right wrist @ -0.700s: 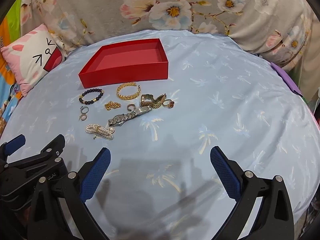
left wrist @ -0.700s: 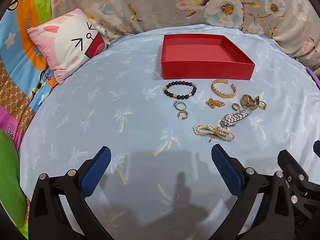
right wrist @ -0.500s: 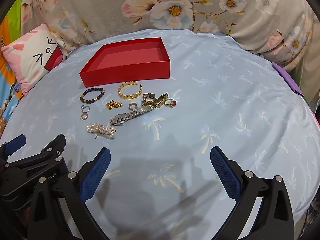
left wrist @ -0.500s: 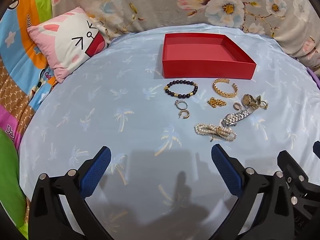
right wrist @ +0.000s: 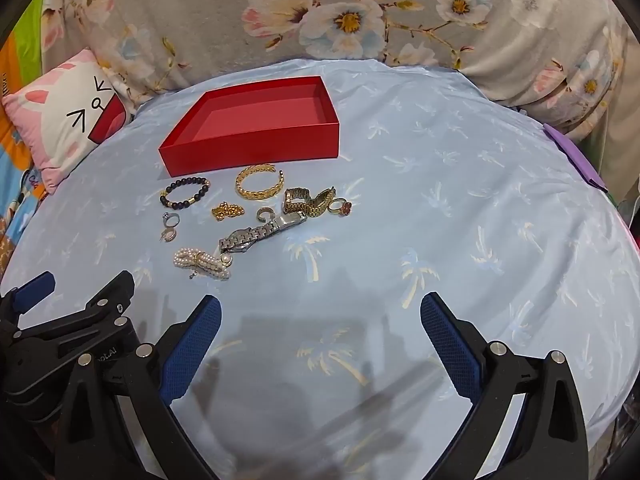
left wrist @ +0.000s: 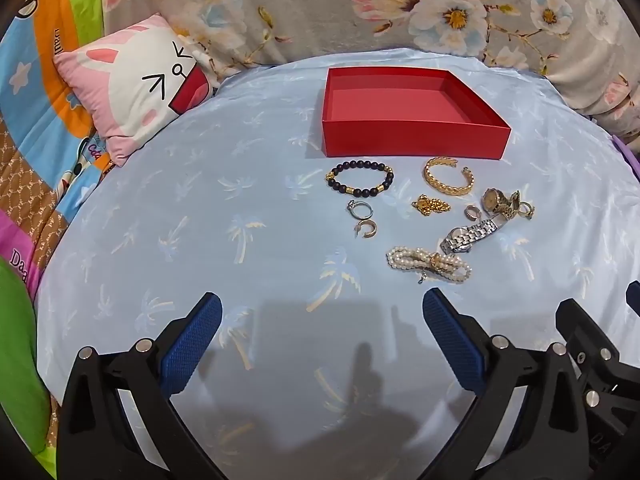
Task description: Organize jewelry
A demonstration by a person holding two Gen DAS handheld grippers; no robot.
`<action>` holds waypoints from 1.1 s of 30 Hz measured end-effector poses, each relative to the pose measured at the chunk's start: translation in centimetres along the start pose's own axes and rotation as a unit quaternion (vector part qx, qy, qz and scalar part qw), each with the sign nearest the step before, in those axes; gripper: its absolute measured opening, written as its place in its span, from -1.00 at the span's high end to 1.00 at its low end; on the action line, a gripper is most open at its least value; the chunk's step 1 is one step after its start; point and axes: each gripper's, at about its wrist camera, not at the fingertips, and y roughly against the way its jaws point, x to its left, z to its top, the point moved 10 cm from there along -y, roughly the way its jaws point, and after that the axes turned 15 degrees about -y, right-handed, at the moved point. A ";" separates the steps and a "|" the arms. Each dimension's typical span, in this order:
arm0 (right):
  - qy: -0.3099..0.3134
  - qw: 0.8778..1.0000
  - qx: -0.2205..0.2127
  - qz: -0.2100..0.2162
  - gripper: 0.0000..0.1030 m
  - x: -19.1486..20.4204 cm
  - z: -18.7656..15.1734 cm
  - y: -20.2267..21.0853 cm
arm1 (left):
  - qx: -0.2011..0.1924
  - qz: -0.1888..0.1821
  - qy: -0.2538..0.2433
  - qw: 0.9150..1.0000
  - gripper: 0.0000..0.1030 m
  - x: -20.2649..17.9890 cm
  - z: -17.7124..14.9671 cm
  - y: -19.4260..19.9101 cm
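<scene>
An empty red box (left wrist: 416,142) (right wrist: 256,148) stands at the back of a pale blue cloth. In front of it lie a black bead bracelet (left wrist: 359,179) (right wrist: 185,193), a gold cuff (left wrist: 448,180) (right wrist: 259,182), a gold chain (left wrist: 430,205), two small rings (left wrist: 361,210), a gold watch (right wrist: 308,200), a silver watch (left wrist: 470,234) (right wrist: 260,232) and a pearl bracelet (left wrist: 428,264) (right wrist: 202,262). My left gripper (left wrist: 320,340) is open and empty, short of the jewelry. My right gripper (right wrist: 320,340) is open and empty, to the right of the left one.
A pink and white cat-face cushion (left wrist: 132,92) (right wrist: 68,116) lies at the back left. A floral grey blanket (left wrist: 360,8) rises behind the cloth. A colourful quilt (left wrist: 36,140) lies to the left. A purple item (right wrist: 576,156) sits at the cloth's right edge.
Both views have shifted slightly, so the jewelry and box sit a little lower and closer. Both grippers stay open and empty.
</scene>
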 end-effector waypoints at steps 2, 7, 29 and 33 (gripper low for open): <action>0.001 1.000 0.000 0.000 -0.90 0.0 0.0 0.0 | -0.001 0.000 0.000 1.000 -0.90 -0.1 0.0 0.0; 0.000 1.000 0.000 0.002 -0.90 0.0 0.0 0.0 | 0.000 0.001 0.002 1.000 -0.90 -0.1 0.0 0.1; 0.000 1.000 0.000 0.004 -0.90 0.3 -0.1 0.1 | 0.000 0.001 0.005 1.000 -0.90 0.1 -0.2 0.0; 0.000 1.000 0.000 0.004 -0.90 0.3 -0.1 0.0 | -0.001 0.002 0.005 1.000 -0.90 0.1 -0.3 0.1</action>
